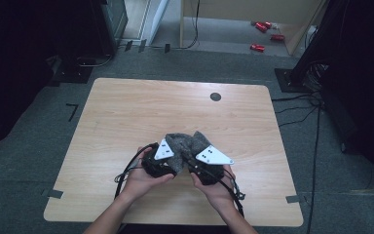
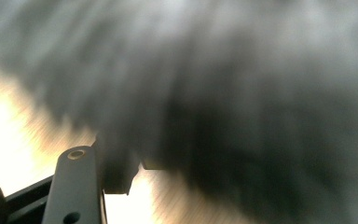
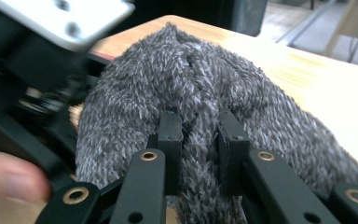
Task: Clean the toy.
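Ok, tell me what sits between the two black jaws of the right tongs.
A bunched fold of the fuzzy grey cloth sits there; the right tongs pinch it from both sides above the wooden table. The right gripper view shows this plainly.

The high view looks down and forward over the whole table (image 1: pixel 126 107) from its near edge. Each gripper view sits very close — the left one pressed blurrily against the grey fuzzy cloth (image 2: pixel 242 93), the right one facing the same cloth across the far corner.
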`<state>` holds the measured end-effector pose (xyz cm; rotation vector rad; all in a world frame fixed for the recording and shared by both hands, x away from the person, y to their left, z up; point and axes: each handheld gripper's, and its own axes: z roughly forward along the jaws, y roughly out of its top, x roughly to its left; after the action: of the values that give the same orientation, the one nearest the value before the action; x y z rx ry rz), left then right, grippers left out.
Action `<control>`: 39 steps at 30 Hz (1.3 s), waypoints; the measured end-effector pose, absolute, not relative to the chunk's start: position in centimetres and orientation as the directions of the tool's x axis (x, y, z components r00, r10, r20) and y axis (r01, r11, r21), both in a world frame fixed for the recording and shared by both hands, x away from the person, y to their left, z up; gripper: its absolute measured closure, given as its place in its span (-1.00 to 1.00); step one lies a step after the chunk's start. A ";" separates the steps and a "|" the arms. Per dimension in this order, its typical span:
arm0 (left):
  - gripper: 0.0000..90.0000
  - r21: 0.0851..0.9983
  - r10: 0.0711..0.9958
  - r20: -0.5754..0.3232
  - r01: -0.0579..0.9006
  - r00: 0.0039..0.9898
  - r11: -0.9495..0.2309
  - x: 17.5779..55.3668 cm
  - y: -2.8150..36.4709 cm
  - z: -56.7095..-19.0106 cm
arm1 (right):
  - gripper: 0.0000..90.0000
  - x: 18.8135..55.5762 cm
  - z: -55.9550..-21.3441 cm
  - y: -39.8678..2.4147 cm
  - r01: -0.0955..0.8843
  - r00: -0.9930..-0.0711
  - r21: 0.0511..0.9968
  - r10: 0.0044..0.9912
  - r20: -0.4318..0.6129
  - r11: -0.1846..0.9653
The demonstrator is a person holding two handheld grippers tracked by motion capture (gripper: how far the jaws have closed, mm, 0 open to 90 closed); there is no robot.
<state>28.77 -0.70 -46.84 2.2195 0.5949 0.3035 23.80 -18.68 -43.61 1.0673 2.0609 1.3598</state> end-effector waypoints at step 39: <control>-0.22 0.776 0.494 0.017 0.300 0.869 -0.555 28.7 -0.5 -46.5 | 0.71 23.9 -43.5 -19.7 0.314 -0.586 0.923 0.810 0.005 0.221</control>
<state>28.70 -0.53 -46.47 2.1966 0.5714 0.2944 23.95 -19.67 -43.50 1.0331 2.0144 1.3475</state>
